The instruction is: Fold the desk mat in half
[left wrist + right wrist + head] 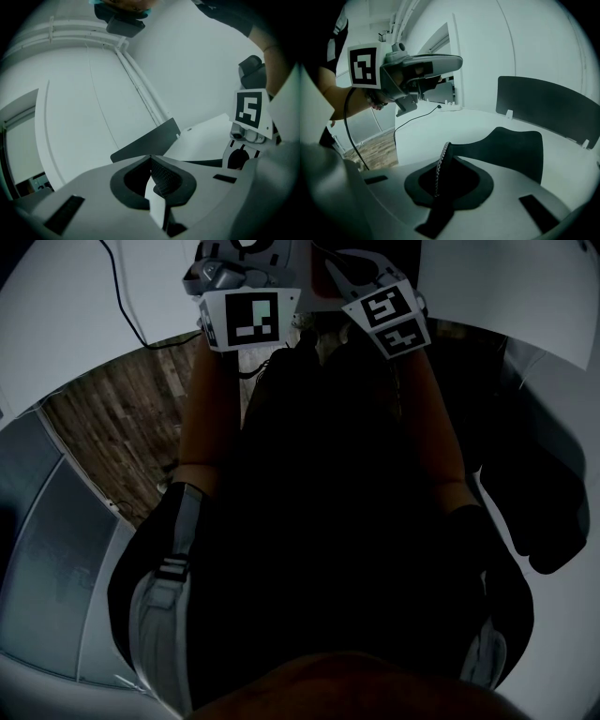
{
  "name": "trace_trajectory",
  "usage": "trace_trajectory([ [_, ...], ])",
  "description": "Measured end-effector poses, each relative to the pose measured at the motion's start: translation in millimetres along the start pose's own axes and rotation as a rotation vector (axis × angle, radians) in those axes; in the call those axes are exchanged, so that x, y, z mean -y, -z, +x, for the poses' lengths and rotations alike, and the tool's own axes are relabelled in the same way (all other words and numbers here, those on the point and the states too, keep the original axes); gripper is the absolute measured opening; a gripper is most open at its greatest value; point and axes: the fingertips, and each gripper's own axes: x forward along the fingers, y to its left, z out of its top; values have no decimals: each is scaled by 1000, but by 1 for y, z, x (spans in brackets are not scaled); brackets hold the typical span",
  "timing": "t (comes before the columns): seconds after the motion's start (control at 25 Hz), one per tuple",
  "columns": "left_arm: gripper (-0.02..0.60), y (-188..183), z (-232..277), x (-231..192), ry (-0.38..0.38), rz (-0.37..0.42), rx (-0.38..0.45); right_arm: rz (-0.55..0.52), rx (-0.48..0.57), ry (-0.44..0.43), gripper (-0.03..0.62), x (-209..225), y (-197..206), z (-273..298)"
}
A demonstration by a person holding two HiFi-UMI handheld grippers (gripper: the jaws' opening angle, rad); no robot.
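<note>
The desk mat (513, 149) is a thin sheet, dark on one face and pale on the other. My right gripper (439, 174) is shut on its edge, and the dark face curves up beyond the jaws. My left gripper (155, 190) is shut on a pale strip of the mat (154, 204) that stands between its pads. Both grippers are held up close together: the left one's marker cube (242, 320) and the right one's marker cube (389, 320) sit at the top of the head view. Dark material (328, 502) fills the space between my forearms; I cannot separate mat from clothing there.
A white desk (454, 123) with a dark divider panel (546, 108) lies ahead of the right gripper, and a black cable (415, 121) runs across it. Wooden floor (122, 427) shows at the left of the head view. A dark seat (553, 521) is at the right.
</note>
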Motion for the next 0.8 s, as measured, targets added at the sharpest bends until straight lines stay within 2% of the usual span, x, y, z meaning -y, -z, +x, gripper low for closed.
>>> trace_trajectory([
  [0.28, 8, 1, 2, 8, 10, 0, -6, 2, -25, -13, 40, 0, 12, 8],
  [0.8, 8, 25, 2, 11, 23, -30, -40, 31, -84, -69, 41, -9, 30, 31],
])
